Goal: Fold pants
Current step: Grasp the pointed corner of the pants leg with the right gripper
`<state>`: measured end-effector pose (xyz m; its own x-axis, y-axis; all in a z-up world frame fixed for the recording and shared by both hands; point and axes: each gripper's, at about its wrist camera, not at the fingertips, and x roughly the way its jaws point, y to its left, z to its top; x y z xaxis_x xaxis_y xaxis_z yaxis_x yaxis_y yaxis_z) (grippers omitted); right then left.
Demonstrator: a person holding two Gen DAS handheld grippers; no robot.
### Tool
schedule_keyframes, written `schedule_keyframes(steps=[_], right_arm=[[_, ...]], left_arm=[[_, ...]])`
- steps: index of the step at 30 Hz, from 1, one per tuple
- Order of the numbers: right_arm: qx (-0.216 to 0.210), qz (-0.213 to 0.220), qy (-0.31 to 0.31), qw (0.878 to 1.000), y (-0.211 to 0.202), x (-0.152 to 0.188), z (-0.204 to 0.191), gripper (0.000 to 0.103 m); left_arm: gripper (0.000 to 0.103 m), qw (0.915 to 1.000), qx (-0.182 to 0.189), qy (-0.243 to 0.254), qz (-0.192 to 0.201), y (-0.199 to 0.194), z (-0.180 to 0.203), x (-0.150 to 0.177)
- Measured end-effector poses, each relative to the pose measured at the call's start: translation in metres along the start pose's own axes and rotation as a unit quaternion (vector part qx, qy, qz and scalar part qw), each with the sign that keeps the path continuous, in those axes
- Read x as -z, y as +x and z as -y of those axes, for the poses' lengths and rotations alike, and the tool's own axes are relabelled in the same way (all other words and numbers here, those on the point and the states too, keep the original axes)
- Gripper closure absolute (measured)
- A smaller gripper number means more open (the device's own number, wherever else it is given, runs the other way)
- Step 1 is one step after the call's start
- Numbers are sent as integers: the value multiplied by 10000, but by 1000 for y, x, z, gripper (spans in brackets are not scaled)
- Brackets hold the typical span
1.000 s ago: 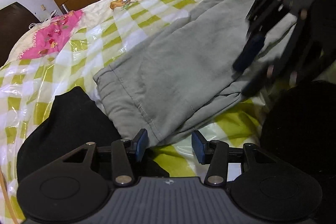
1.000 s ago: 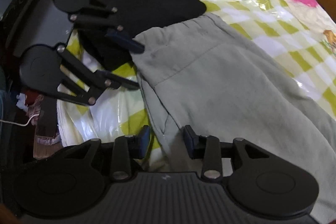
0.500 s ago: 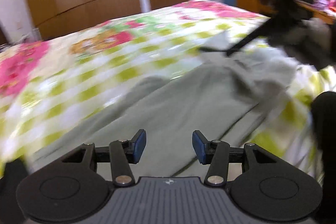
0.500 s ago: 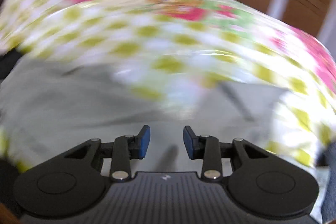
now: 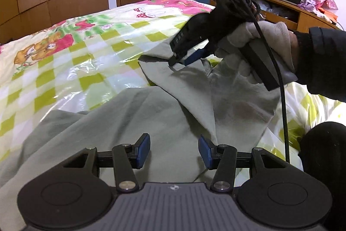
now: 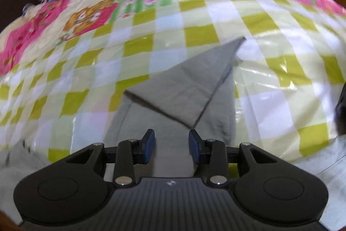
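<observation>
Both tools have swung away from the waistband end of the grey cotton pants toward the leg end. The right tool now sits at a lifted grey leg hem, while the left tool hangs spread over the cloth.

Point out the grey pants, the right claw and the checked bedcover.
grey pants (image 5: 134, 120): left wrist view, flat leg fabric.
right claw (image 5: 183, 58): left wrist view, between its fingertips.
checked bedcover (image 6: 194, 34): right wrist view, green square.
</observation>
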<state>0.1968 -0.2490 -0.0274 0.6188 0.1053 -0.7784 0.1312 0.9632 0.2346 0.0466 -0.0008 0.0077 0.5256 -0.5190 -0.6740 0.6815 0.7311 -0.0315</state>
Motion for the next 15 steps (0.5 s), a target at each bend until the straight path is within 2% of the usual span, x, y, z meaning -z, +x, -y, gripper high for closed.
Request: schedule_keyframes(steps=[6, 15], right_arm=[[-434, 189, 1019, 9937, 7, -12, 27, 67], [-917, 243, 2155, 9719, 13, -17, 54, 64]], left_arm=[[42, 9999, 95, 37, -114, 17, 10, -1], [42, 9998, 137, 13, -126, 26, 11, -4]])
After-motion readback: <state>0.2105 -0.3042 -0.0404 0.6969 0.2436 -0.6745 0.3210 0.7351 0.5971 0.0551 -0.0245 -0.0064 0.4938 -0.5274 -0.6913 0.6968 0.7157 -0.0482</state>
